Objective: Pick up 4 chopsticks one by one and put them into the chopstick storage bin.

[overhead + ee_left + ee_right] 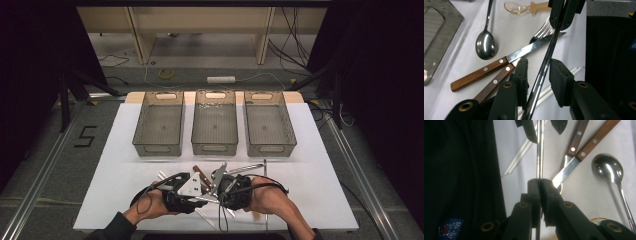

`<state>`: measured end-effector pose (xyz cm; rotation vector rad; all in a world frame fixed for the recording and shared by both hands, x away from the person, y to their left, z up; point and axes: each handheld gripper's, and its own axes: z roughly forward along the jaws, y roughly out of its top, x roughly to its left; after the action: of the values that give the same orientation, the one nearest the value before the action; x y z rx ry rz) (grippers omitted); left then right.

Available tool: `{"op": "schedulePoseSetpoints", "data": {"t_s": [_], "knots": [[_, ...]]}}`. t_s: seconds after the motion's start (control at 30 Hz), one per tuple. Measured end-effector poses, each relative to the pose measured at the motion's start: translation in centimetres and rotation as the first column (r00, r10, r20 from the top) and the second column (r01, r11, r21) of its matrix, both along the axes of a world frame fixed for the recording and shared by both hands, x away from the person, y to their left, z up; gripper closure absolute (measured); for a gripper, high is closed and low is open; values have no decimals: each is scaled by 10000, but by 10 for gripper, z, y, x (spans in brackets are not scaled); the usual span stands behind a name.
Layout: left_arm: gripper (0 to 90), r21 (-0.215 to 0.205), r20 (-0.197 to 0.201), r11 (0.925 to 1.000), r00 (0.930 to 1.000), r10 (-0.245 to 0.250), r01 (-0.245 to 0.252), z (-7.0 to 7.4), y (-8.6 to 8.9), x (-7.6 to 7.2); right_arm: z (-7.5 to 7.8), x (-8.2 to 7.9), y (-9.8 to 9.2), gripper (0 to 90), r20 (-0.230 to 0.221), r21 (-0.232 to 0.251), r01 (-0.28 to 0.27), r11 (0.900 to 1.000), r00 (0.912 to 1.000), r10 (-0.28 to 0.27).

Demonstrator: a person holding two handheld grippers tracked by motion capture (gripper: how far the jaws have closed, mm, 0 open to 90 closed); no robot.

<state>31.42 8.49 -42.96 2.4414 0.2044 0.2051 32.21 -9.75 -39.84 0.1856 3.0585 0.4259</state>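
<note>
A thin shiny metal stick (543,68) hangs above the cutlery pile, with my right gripper (540,182) shut on one end of it. My left gripper (539,67) is open, one jaw on each side of the same stick (539,152) without pressing it. In the left gripper view the right gripper (561,15) pinches the stick's far end. In the high view both grippers, left (182,187) and right (227,187), face each other near the table's front middle.
Under the grippers lie two wooden-handled knives (481,72), a steel spoon (485,45), a fork (544,30), an amber plastic spoon (519,7) and white sticks (520,152). Three grey bins (157,149) (215,148) (271,148) stand in a row behind on the white table (320,190).
</note>
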Motion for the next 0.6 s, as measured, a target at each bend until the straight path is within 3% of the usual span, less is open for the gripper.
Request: {"op": "schedulePoseSetpoints", "data": {"t_s": [0.17,0.33,0.4,0.43,0.47,0.5,0.6], "knots": [[731,147,-187,9993,9993,-336,339,-1,0,-1,-1,-2,1,862,-32,17,-182,9998,9998,182],[794,148,-516,9950,9938,-983,992,-1,0,-3,-2,-2,-1,855,37,-36,-851,9964,9964,851],[826,62,-607,9934,9916,-1139,1145,-1,0,-5,-1,-2,-3,835,5,-8,-844,9964,9964,844],[828,144,-554,9930,9917,-1164,1173,-1,0,-5,0,-1,-4,872,17,77,-766,9970,9971,766],[829,175,-615,9917,9901,-1264,1277,-1,1,-5,2,0,-6,852,-60,176,-661,9977,9978,662],[831,99,-604,9915,9899,-1286,1294,-1,1,-6,6,3,-11,739,-26,377,-508,9980,9987,510],[832,93,-509,9933,9921,-1149,1155,1,1,-6,10,5,-16,698,35,672,-282,9973,9996,281]]}}
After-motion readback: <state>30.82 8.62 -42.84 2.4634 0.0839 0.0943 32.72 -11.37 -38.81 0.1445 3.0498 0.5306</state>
